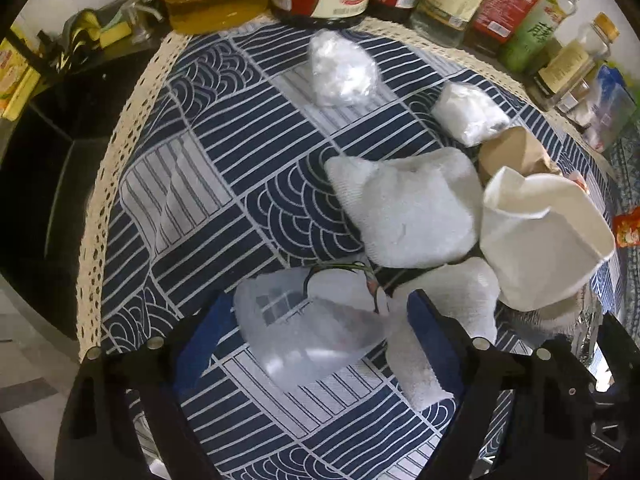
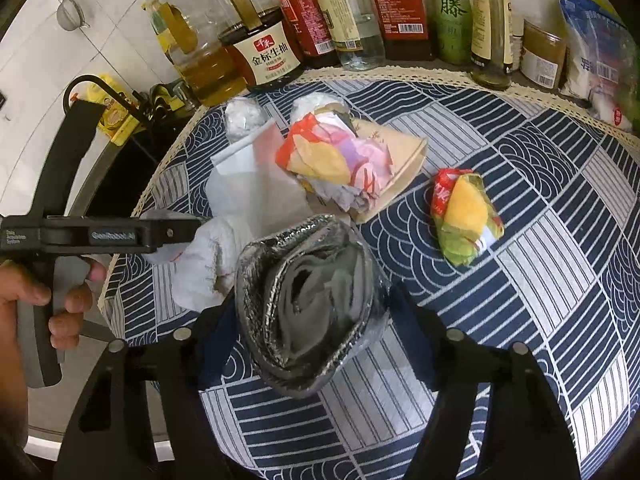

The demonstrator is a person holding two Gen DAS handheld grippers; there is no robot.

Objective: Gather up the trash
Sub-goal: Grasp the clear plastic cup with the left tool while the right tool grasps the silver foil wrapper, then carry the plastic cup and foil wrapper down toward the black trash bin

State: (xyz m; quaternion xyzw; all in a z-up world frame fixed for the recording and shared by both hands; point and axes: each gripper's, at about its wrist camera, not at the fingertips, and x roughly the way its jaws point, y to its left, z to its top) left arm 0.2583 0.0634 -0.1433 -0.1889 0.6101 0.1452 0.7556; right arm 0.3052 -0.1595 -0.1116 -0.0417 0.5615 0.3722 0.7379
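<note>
My left gripper (image 1: 320, 328) is shut on a clear plastic bag (image 1: 308, 320) and holds it over the blue patterned tablecloth (image 1: 224, 184). White tissue wads (image 1: 408, 208), a crushed white paper cup (image 1: 540, 240) and two plastic-wrapped white lumps (image 1: 342, 68) lie just ahead. My right gripper (image 2: 312, 320) is shut on a crumpled silver foil bag (image 2: 304, 300). Ahead of it lie a colourful wrapper (image 2: 332, 156) on a brown paper bag (image 2: 404, 160), and a second colourful wrapper (image 2: 464, 216) to the right. The left gripper also shows in the right wrist view (image 2: 188, 232), at the left.
Sauce and oil bottles (image 2: 264, 48) line the far edge of the table, with jars (image 2: 542, 56) and a bagged packet (image 2: 600, 48) at the right. A dark sink area with sponges (image 1: 108, 28) lies beyond the table's left edge.
</note>
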